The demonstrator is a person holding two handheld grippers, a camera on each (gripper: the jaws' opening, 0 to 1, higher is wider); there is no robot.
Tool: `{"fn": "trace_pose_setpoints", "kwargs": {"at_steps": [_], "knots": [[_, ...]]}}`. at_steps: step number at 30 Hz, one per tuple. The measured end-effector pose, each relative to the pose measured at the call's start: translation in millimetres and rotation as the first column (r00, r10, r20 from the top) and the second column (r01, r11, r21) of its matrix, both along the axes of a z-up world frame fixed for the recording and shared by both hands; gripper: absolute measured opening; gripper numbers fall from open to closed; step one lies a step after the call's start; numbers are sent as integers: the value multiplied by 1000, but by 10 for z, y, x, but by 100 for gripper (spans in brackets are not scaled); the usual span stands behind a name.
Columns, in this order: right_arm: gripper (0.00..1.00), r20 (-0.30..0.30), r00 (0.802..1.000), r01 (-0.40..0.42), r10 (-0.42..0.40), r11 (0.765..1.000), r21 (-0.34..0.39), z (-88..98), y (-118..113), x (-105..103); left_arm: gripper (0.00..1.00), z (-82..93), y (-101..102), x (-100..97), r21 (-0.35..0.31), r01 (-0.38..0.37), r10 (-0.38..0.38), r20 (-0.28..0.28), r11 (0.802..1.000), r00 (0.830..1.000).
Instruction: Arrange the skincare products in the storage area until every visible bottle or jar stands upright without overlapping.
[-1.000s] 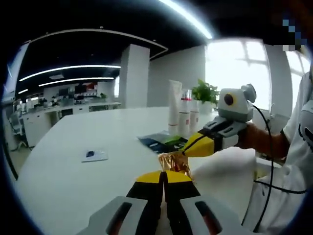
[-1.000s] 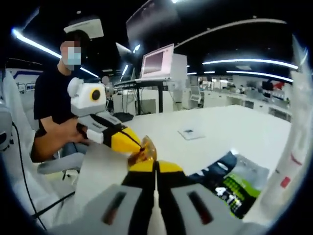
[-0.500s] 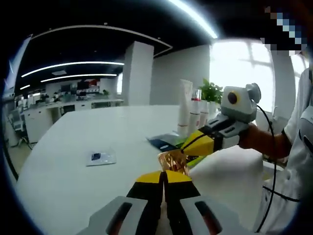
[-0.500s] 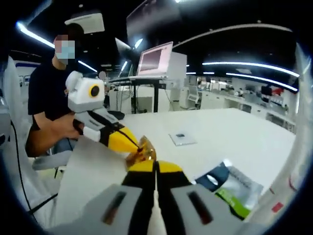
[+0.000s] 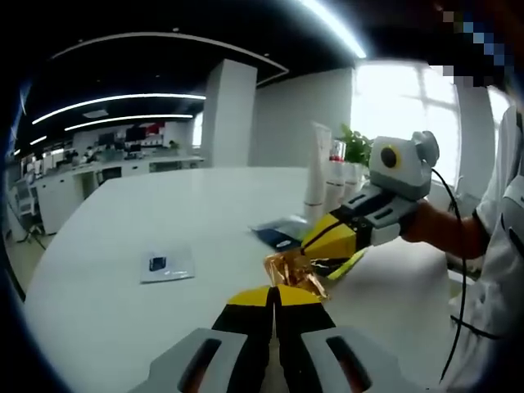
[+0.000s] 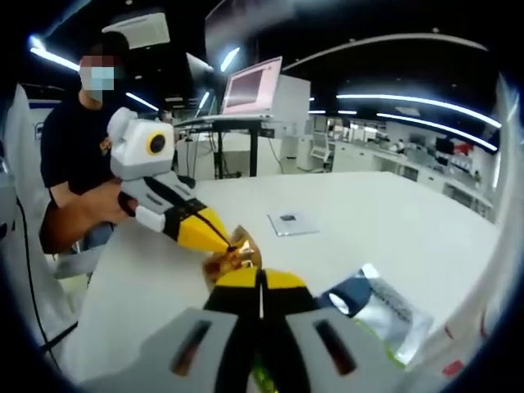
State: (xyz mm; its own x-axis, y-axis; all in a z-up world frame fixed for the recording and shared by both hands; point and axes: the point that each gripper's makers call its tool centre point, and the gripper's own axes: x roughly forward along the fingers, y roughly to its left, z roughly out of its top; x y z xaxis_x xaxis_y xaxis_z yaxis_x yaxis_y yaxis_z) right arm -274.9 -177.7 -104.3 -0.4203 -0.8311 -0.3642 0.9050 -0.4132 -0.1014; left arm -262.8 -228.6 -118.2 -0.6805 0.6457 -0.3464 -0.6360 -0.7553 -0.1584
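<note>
At the bottom of the left gripper view, our left gripper (image 5: 274,292) has its yellow-tipped jaws pressed together on one edge of a small crinkled gold packet (image 5: 293,269). Our right gripper (image 5: 315,243) comes in from the right in that view and pinches the far edge of the same packet with its jaws closed, so the packet hangs between the two tools above the white table (image 5: 123,237).

In the right gripper view we see the mirror of this: the right gripper (image 6: 260,278) closed on the gold packet (image 6: 231,258), and the left gripper (image 6: 227,239) reaching in from the left to clamp its other side.

Compared with a second ago, both grips are unchanged, but the views have swung. The flat dark-and-green sachet (image 5: 282,236) on the table now sits just behind the right gripper's tip, and the cluster of upright white tubes (image 5: 319,173) by the plant stands further right. In the right gripper view the sachet (image 6: 378,304) lies closer beneath our jaws. A small card (image 5: 166,264) rests apart on the tabletop.
</note>
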Motion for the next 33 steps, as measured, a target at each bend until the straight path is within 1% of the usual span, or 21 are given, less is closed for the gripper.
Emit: {"fn": "trace_pose_setpoints", "kwargs": {"at_steps": [6, 11, 16, 18, 22, 24, 27, 33], "knots": [[0, 16, 1000, -1, 0, 1000, 18, -50, -3, -63, 0, -38, -1, -37, 1, 6, -6, 23, 1000, 1000], [0, 19, 1000, -2, 1, 999, 47, -107, 5, -120, 0, -88, 22, -65, -19, 18, -17, 31, 1000, 999], [0, 17, 1000, -4, 3, 998, 59, -122, 14, -144, 0, -99, 31, -96, -36, 16, -15, 25, 999, 1000], [0, 17, 1000, -5, 4, 997, 73, -150, 21, -157, 0, -113, 39, -102, -39, 21, -19, 31, 999, 999], [0, 10, 1000, -4, 3, 996, 84, -174, 46, -176, 0, -113, 62, -101, -48, 41, -40, 23, 998, 999], [0, 17, 1000, -7, 5, 997, 83, -184, 45, -181, 0, -127, 62, -110, -50, 39, -37, 27, 998, 999], [0, 15, 1000, -13, 11, 994, 104, -216, 48, -181, 0, -141, 68, -107, -65, 50, -49, 21, 997, 999], [0, 11, 1000, -10, 9, 993, 119, -256, 61, -197, 0, -170, 81, -124, -86, 52, -51, 22, 995, 998]]}}
